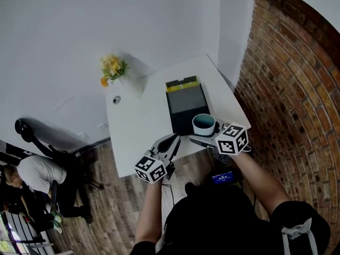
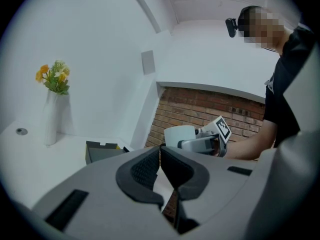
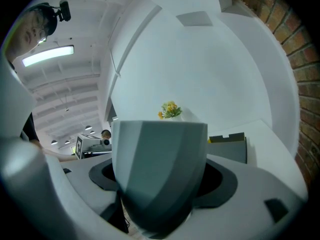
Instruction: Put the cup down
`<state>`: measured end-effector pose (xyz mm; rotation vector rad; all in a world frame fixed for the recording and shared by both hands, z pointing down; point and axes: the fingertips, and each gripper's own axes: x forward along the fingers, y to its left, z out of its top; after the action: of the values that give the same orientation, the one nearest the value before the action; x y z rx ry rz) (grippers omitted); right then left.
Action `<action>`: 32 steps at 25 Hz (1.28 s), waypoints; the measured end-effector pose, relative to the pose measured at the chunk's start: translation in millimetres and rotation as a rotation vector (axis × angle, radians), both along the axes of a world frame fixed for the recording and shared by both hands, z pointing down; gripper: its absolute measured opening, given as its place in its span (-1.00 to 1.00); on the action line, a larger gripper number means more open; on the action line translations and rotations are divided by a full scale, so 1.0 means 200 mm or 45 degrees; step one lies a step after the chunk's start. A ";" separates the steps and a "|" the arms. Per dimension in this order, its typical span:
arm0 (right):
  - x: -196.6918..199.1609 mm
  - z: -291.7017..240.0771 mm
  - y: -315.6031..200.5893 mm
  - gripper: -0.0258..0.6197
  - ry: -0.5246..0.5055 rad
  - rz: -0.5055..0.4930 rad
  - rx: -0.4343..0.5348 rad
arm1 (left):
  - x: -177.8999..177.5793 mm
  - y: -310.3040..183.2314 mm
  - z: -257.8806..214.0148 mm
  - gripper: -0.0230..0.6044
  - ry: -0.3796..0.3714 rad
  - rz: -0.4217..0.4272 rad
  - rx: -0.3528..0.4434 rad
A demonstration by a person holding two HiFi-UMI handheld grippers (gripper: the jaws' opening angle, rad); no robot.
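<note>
A pale grey-white cup with a teal inside (image 1: 204, 124) is held upright in my right gripper (image 1: 206, 133), over the near end of a black box (image 1: 185, 104) on the white table (image 1: 139, 129). In the right gripper view the faceted cup (image 3: 159, 169) fills the space between the jaws, and the right gripper (image 3: 159, 186) is shut on it. My left gripper (image 1: 173, 141) hovers at the table's front edge, left of the cup, with its jaws shut and nothing in them. The left gripper view shows the left gripper (image 2: 161, 156) and, beyond it, the cup (image 2: 179, 135).
A white vase of yellow flowers (image 1: 112, 68) stands at the table's far left, with a small round fitting (image 1: 116, 99) beside it. A brick wall (image 1: 297, 89) runs along the right. An office chair (image 1: 32, 132) and a seated person (image 1: 37, 174) are at the lower left.
</note>
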<state>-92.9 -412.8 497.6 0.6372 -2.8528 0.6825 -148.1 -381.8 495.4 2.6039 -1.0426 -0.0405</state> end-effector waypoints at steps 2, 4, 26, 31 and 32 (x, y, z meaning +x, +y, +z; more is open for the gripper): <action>0.00 0.00 0.00 0.27 0.001 -0.005 -0.003 | -0.01 0.00 0.01 -0.87 0.001 -0.010 -0.004; -0.01 0.01 -0.01 0.27 0.003 -0.010 -0.007 | -0.03 0.00 0.00 -0.87 0.012 -0.021 -0.006; -0.33 0.31 -0.48 0.27 0.039 0.060 -0.111 | -0.21 -0.07 0.04 -0.87 0.037 -0.136 -0.063; -0.45 0.38 -0.59 0.27 0.113 0.072 -0.044 | -0.28 -0.05 0.06 -0.87 0.034 -0.170 -0.072; -0.47 0.39 -0.61 0.27 0.125 0.073 -0.022 | -0.30 -0.05 0.06 -0.87 0.035 -0.179 -0.074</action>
<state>-186.2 -534.5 575.5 0.7312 -2.7451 0.6645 -208.5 -391.7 508.0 2.4677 -1.1973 -0.0780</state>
